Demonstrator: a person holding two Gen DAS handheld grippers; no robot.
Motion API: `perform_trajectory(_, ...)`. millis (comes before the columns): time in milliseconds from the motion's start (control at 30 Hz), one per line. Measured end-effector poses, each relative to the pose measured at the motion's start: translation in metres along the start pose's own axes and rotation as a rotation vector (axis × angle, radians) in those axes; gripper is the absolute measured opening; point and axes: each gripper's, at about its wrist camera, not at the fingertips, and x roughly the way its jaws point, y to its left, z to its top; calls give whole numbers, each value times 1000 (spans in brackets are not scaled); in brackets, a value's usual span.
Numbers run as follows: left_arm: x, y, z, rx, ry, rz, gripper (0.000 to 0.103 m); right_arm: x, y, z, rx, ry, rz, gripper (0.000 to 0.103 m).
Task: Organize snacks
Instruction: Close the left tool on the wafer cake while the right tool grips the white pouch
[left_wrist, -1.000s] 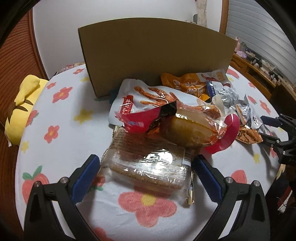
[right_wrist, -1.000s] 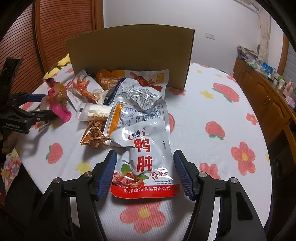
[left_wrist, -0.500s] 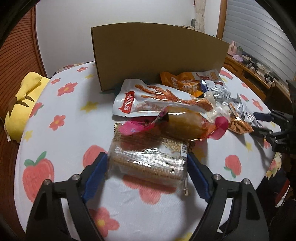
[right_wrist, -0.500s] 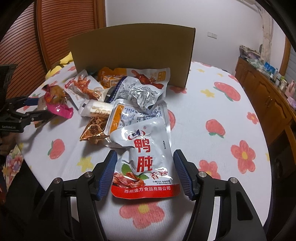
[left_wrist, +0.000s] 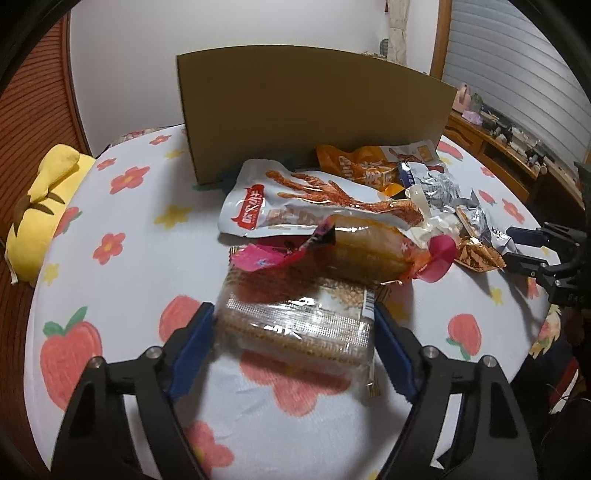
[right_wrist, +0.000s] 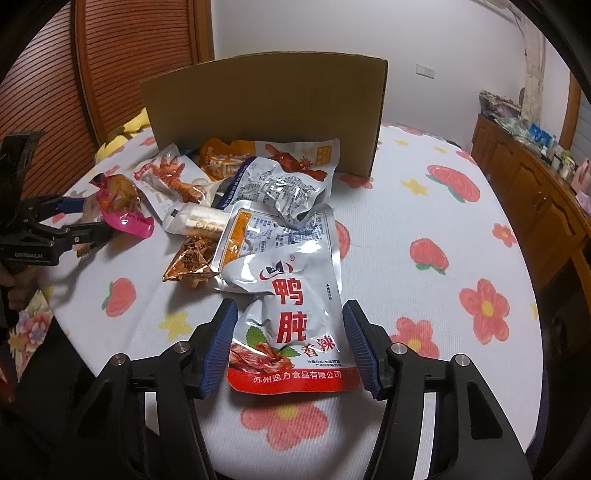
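Now wafer pack (left_wrist: 295, 325) gripped, lifted.

Cardboard box (left_wrist: 314, 110) hides the table behind; orange snack pouch (right_wrist: 229, 157) seems partly buried under packets.

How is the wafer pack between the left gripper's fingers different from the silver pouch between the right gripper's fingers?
The wafer pack is a clear wrapper showing brown wafers; the silver pouch is opaque, with red characters and a red bottom band. The wafer pack is thick and blocky; the silver pouch is flat and crinkled. A pink-ended snack overlaps the wafer pack's far end; nothing lies on the pouch. Both sit on the flowered tablecloth.
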Motion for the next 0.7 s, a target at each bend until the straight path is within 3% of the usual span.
perform_trajectory(467,-37,26,-8,-63,-83,84,81,-15,-9,0,29,-30,-3,59)
perform_trajectory(700,-54,38,-2,-99,-127,91,81,-31,-14,6,34,-66,-13,59)
